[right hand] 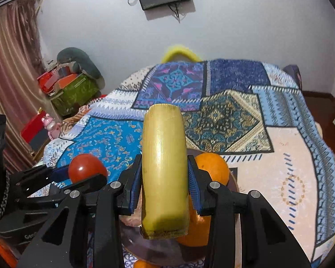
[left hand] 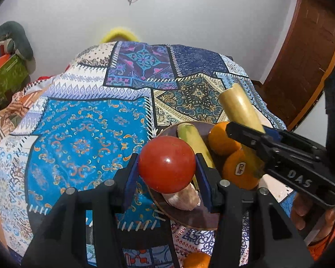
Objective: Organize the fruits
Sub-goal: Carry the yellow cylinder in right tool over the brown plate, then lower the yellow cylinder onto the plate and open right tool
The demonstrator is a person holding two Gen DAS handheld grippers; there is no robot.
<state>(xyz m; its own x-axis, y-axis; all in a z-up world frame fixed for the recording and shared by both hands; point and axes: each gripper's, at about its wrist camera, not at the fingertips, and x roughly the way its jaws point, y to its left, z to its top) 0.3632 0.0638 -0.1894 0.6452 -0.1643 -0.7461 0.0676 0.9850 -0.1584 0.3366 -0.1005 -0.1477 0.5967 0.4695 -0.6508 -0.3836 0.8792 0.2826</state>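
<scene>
Right wrist: plate [right hand: 145, 249] largely behind banana piece [right hand: 164, 174].

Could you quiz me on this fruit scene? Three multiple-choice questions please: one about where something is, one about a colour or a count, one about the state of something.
1. Where is the orange with the sticker?
A. on the brown plate
B. on the floor
C. in the left gripper

2. What colour is the round fruit in the left gripper?
A. green
B. red
C. purple

3. What is the right gripper doing?
A. hanging open with nothing in it
B. shut on an orange
C. shut on the yellow stalk piece

Answers:
1. A: the stickered orange sits on the brown plate beside a second orange.
2. B: the left gripper clamps a glossy red fruit.
3. C: the right gripper has both blue pads pressed against the yellow stalk piece, held above the plate.
</scene>
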